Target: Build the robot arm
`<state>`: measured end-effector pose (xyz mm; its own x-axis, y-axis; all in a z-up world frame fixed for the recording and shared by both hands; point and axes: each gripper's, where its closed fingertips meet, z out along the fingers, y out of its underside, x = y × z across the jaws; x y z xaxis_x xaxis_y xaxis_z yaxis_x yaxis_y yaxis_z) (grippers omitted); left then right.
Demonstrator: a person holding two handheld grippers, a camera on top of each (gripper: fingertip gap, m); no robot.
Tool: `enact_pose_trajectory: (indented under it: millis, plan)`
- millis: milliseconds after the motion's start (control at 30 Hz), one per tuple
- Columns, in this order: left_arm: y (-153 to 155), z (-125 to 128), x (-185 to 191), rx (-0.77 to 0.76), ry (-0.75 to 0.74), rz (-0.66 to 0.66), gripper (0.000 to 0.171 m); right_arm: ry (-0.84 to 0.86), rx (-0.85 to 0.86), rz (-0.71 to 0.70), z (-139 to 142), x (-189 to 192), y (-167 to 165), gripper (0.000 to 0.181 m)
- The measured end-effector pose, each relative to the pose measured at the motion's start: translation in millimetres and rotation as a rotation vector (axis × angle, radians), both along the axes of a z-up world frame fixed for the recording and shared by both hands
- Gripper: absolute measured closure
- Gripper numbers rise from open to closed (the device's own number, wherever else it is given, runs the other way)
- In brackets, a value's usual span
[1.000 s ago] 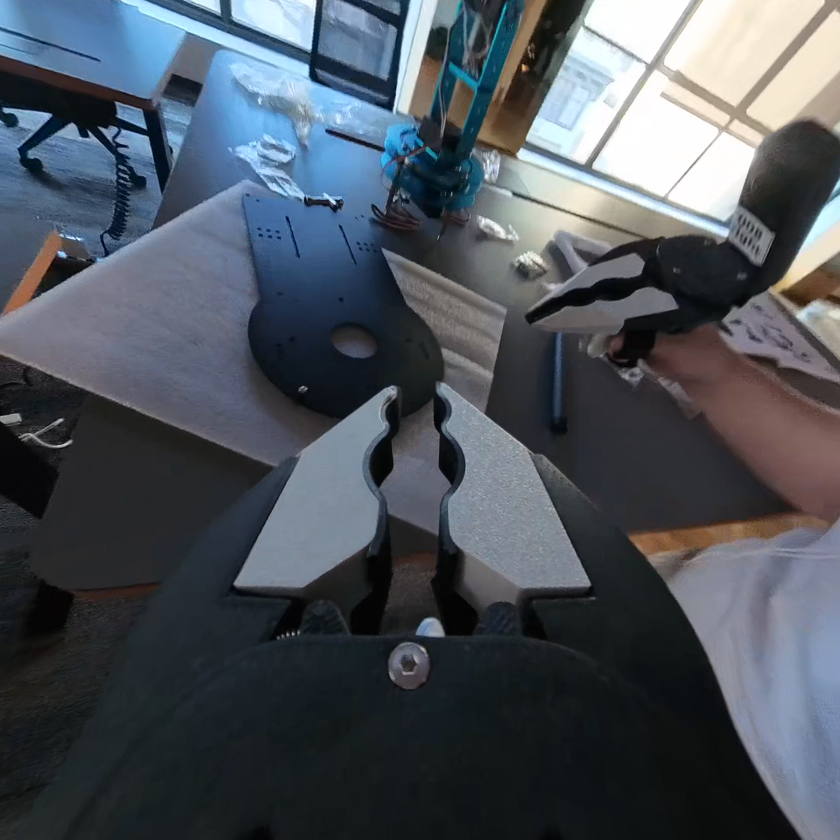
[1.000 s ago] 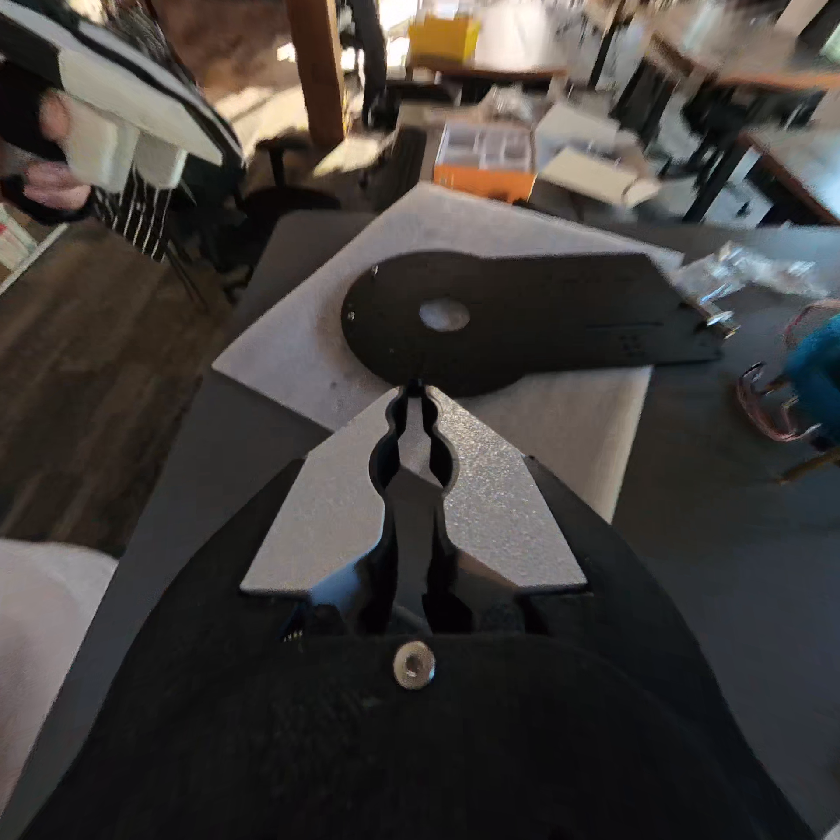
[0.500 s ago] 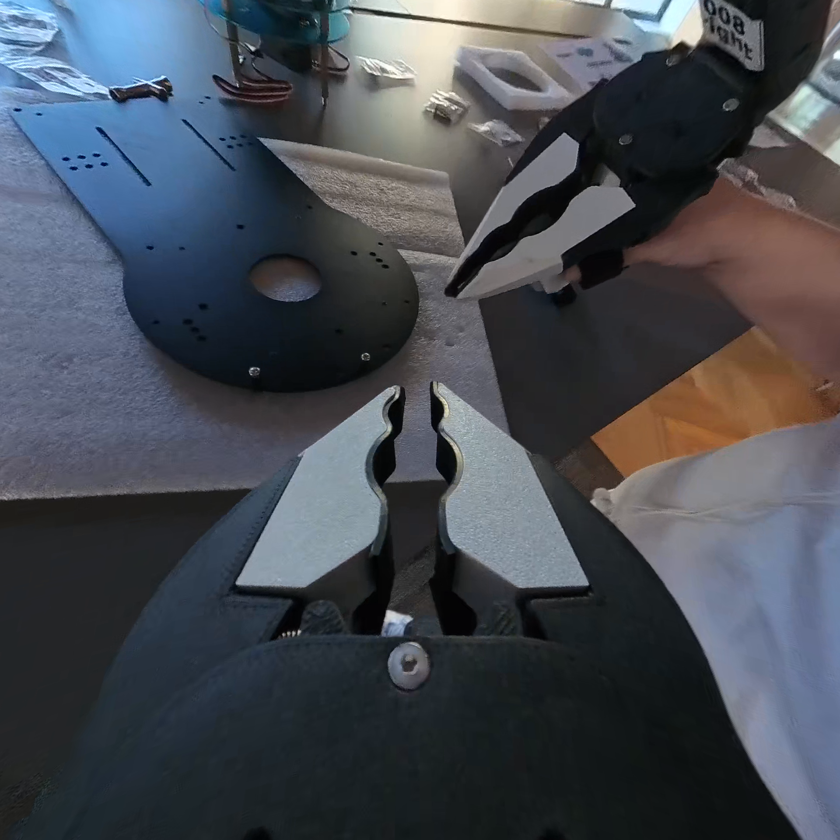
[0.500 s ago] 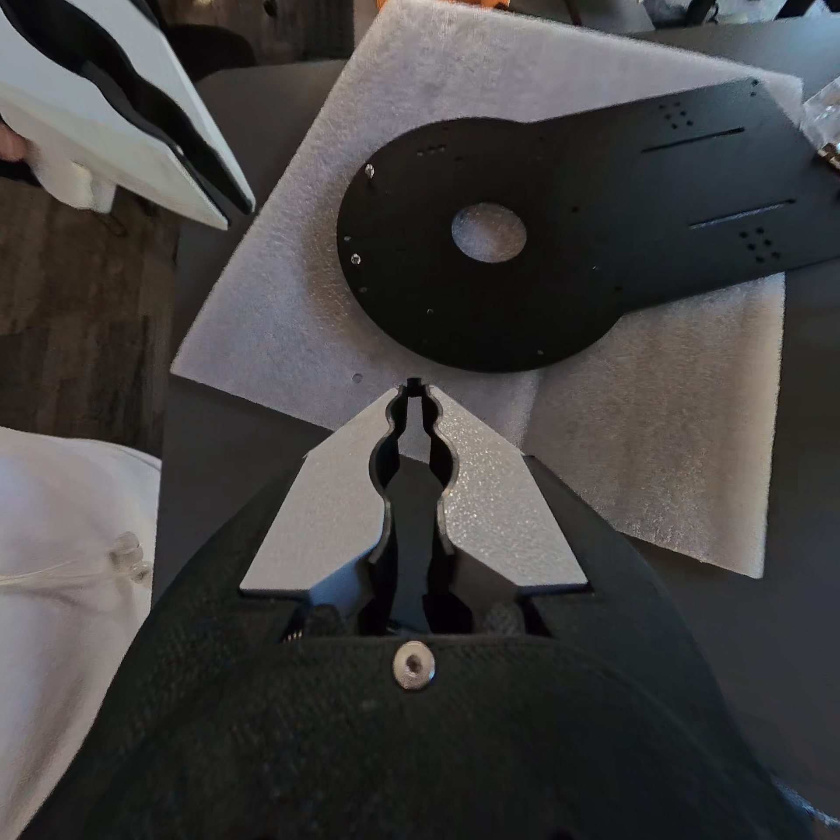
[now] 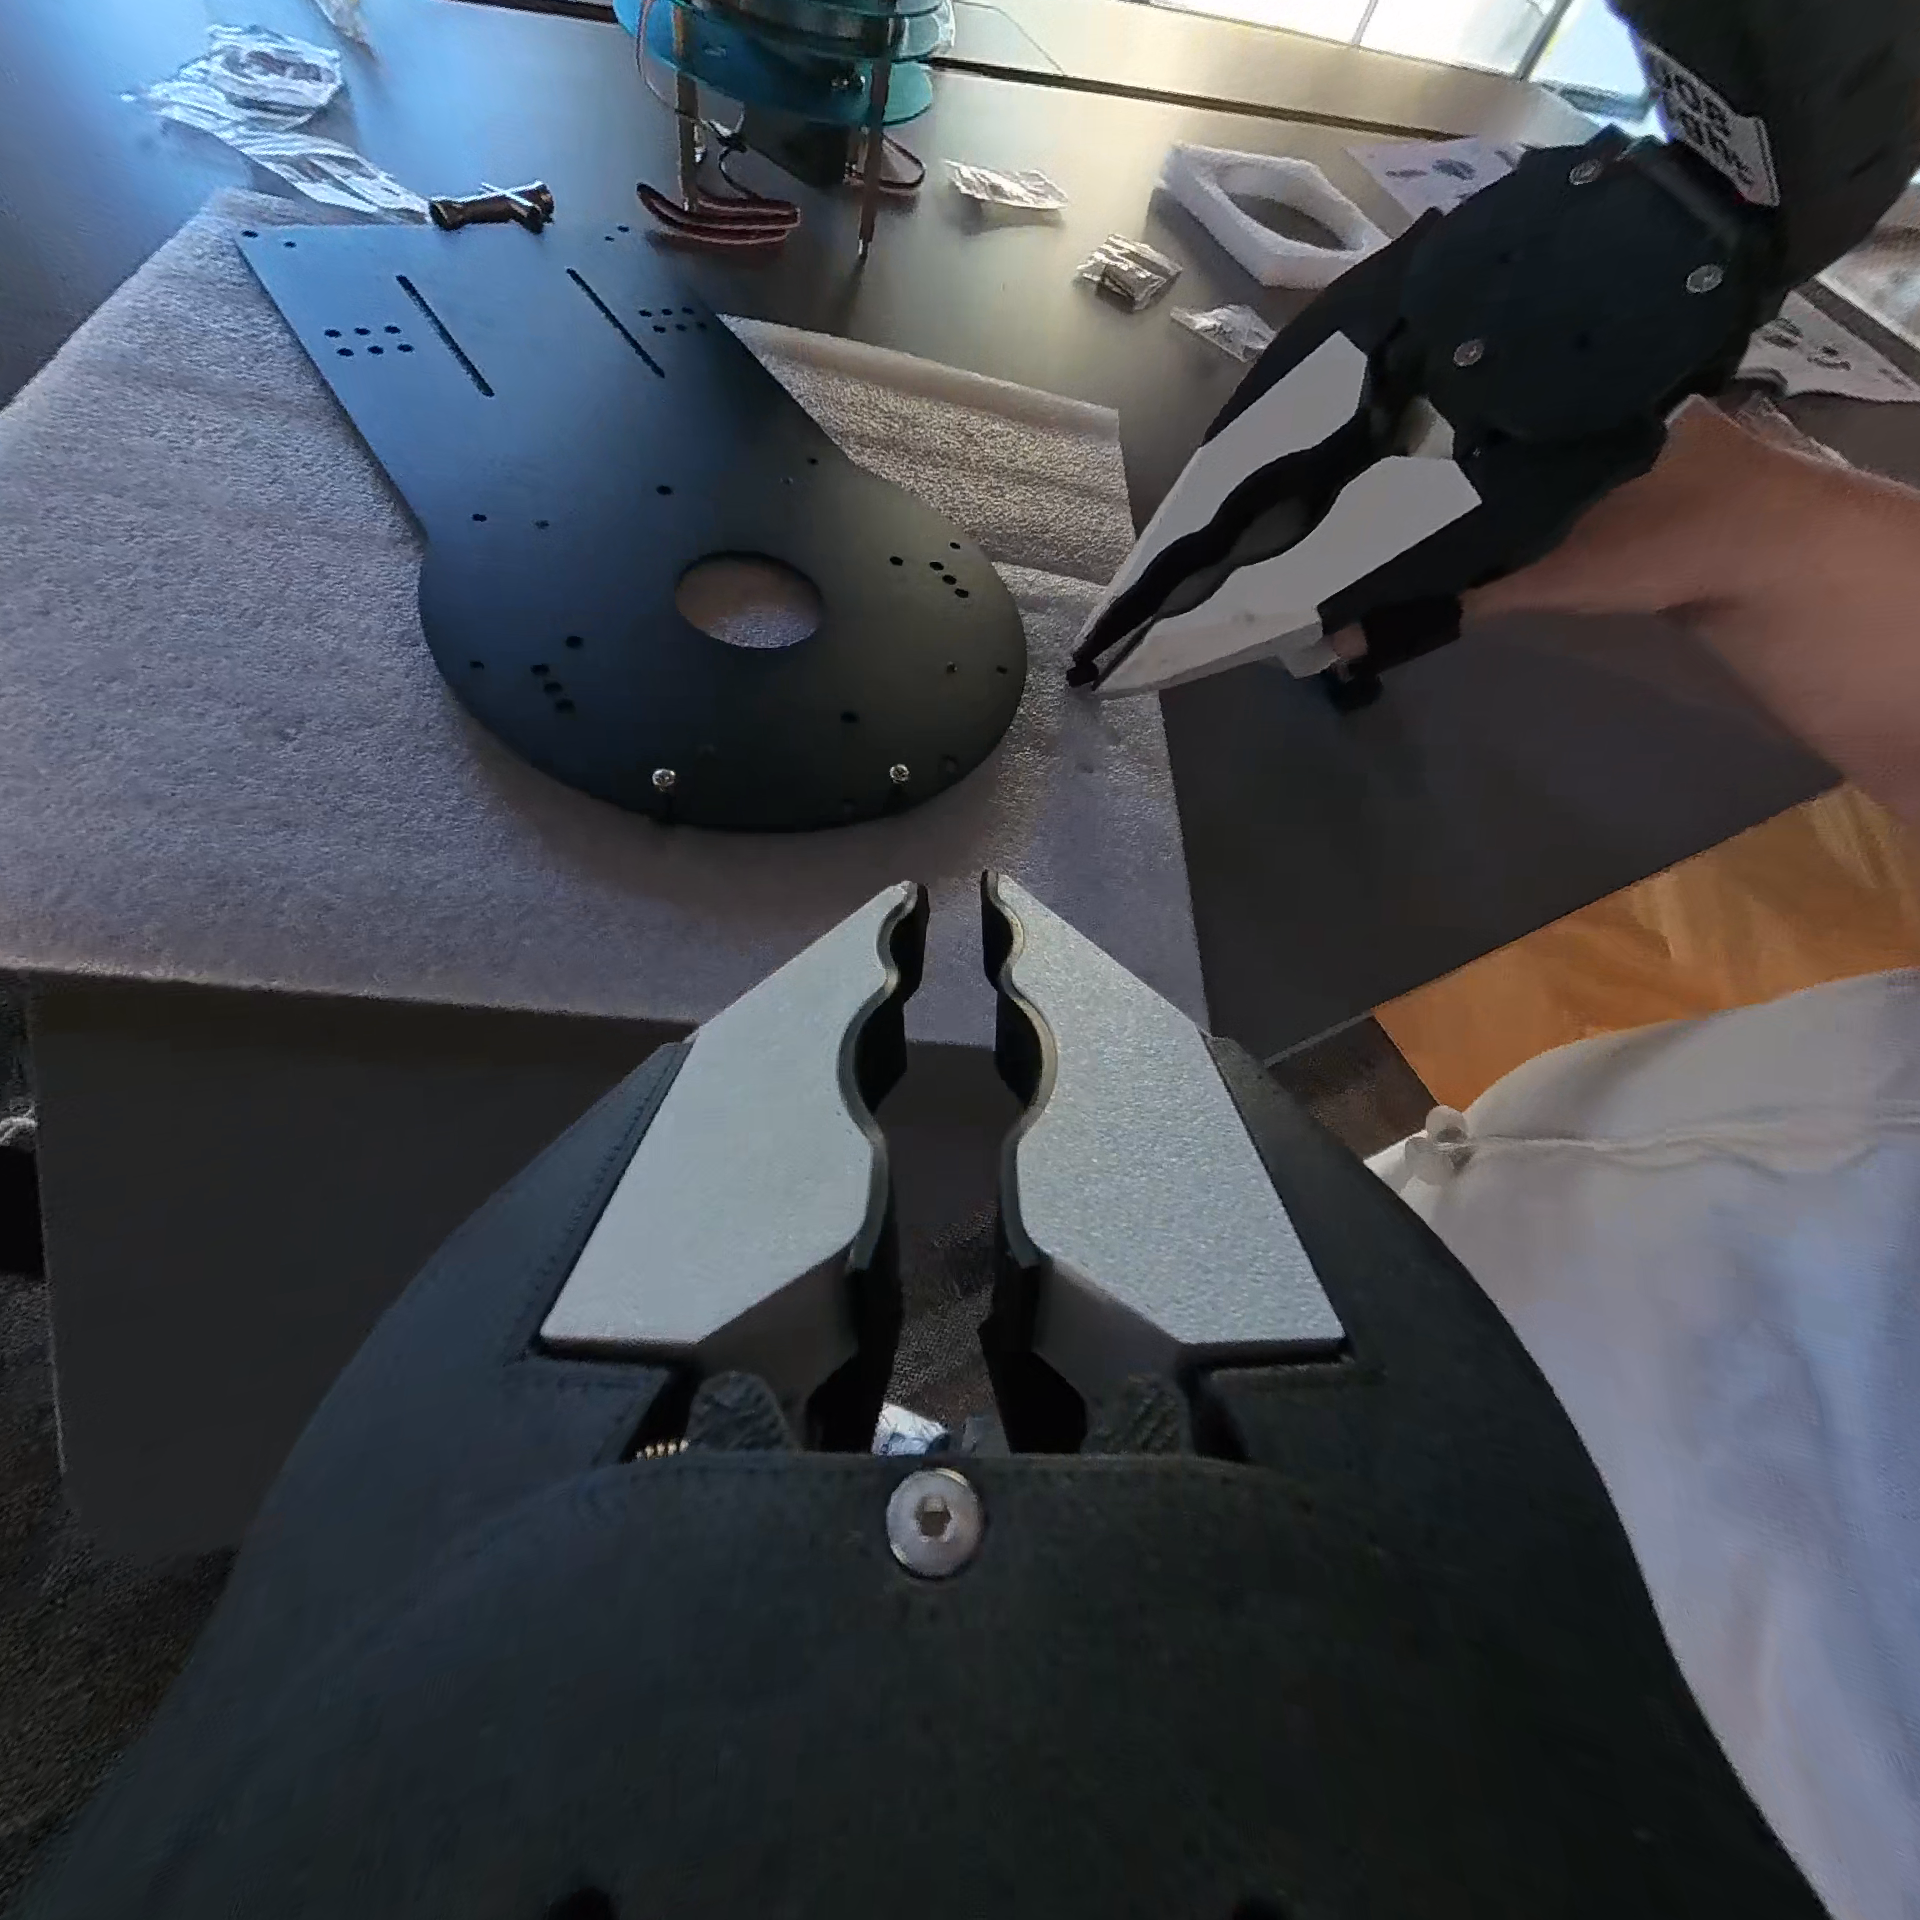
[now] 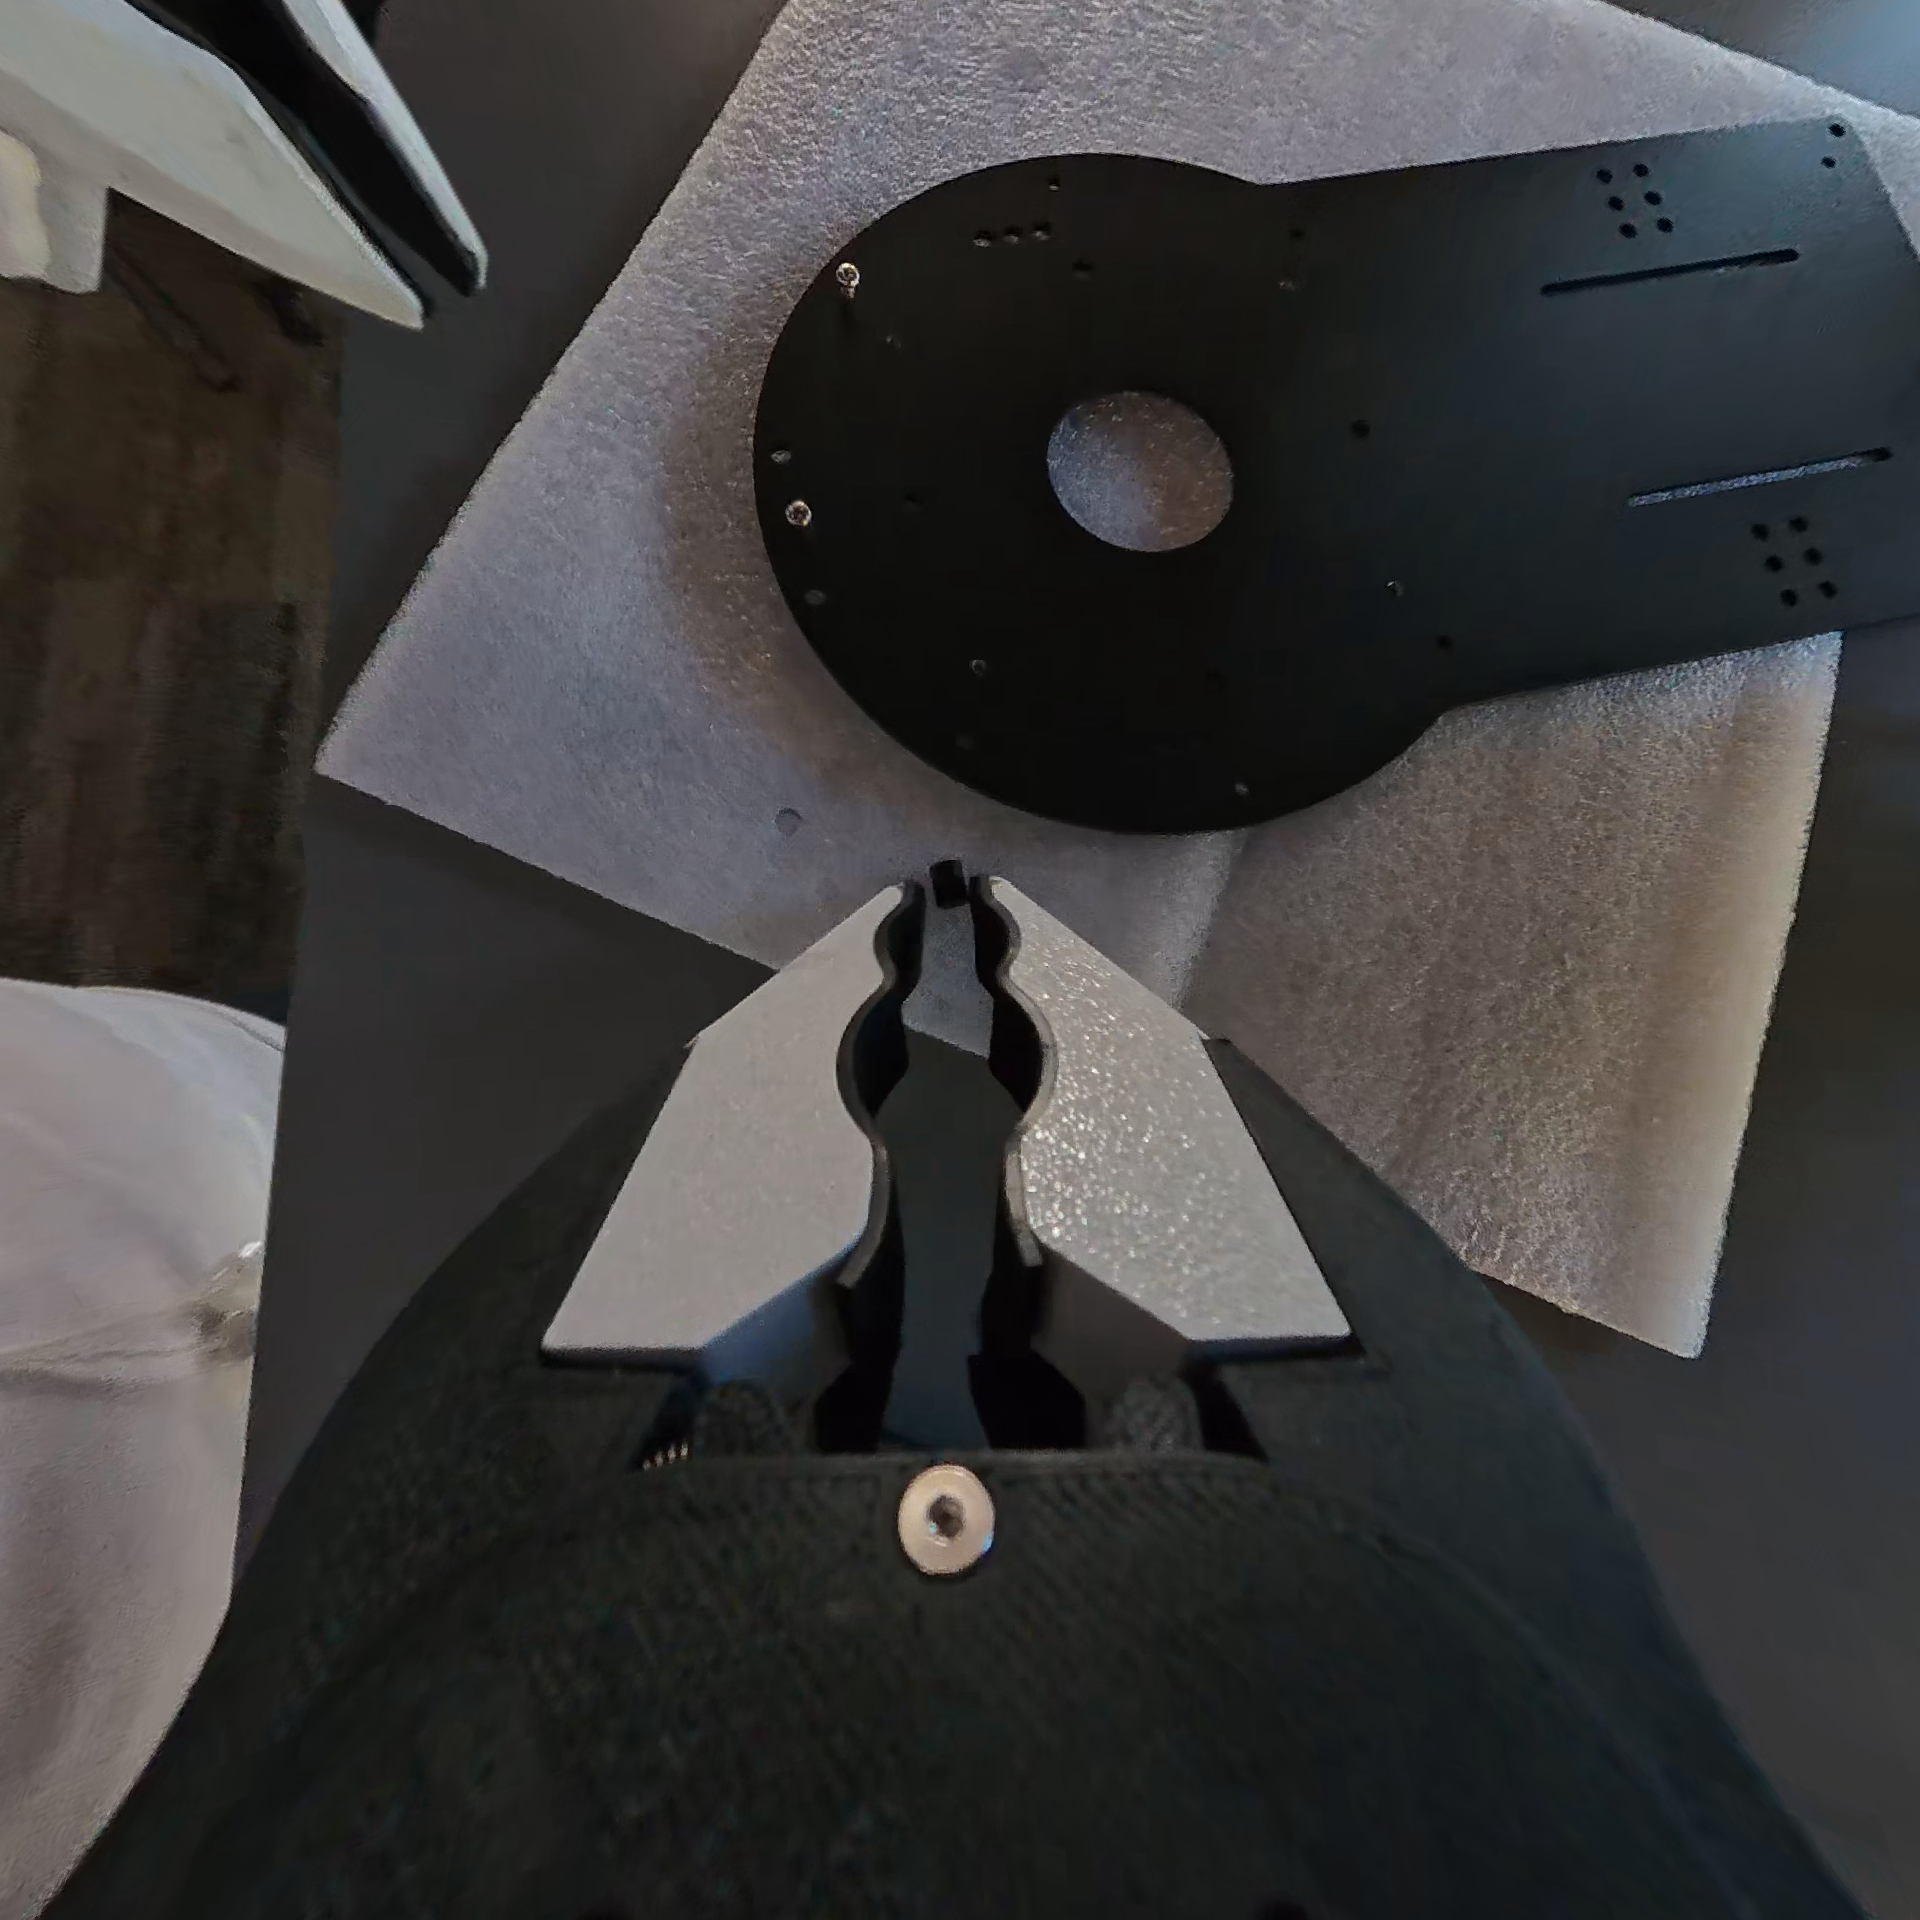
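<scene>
A black metal plate with a round hole and two small screws lies on a grey foam sheet. It also shows in the right wrist view, on the same foam sheet. My left gripper hovers over the sheet's near edge, its jaws a narrow gap apart and empty. My right gripper is shut on a small black part at its very tips. It sits just above the foam beside the plate's round edge. The right gripper also shows in the left wrist view.
A blue robot arm base stands at the back of the dark table. Small bags of hardware, a white foam frame and a black dumbbell-shaped part lie near it. The table edge and wood floor are at the right. There is about 12 centimeters between the tips of the two grippers.
Both grippers have come down and closer to the foam sheet. The right gripper has moved in beside the plate's round edge, still pinching the small black part.
</scene>
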<state>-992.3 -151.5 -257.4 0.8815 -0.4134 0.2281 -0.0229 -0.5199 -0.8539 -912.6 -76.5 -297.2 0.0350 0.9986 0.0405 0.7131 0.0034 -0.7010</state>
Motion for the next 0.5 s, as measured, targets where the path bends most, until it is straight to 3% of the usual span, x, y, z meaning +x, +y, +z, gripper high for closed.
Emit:
enact_pose_trajectory:
  millis: [500]
  plan:
    - [-13,7,-20,0.015,0.006,0.077,0.163,0.032,-0.045,0.038,-1,7,3,0.17]
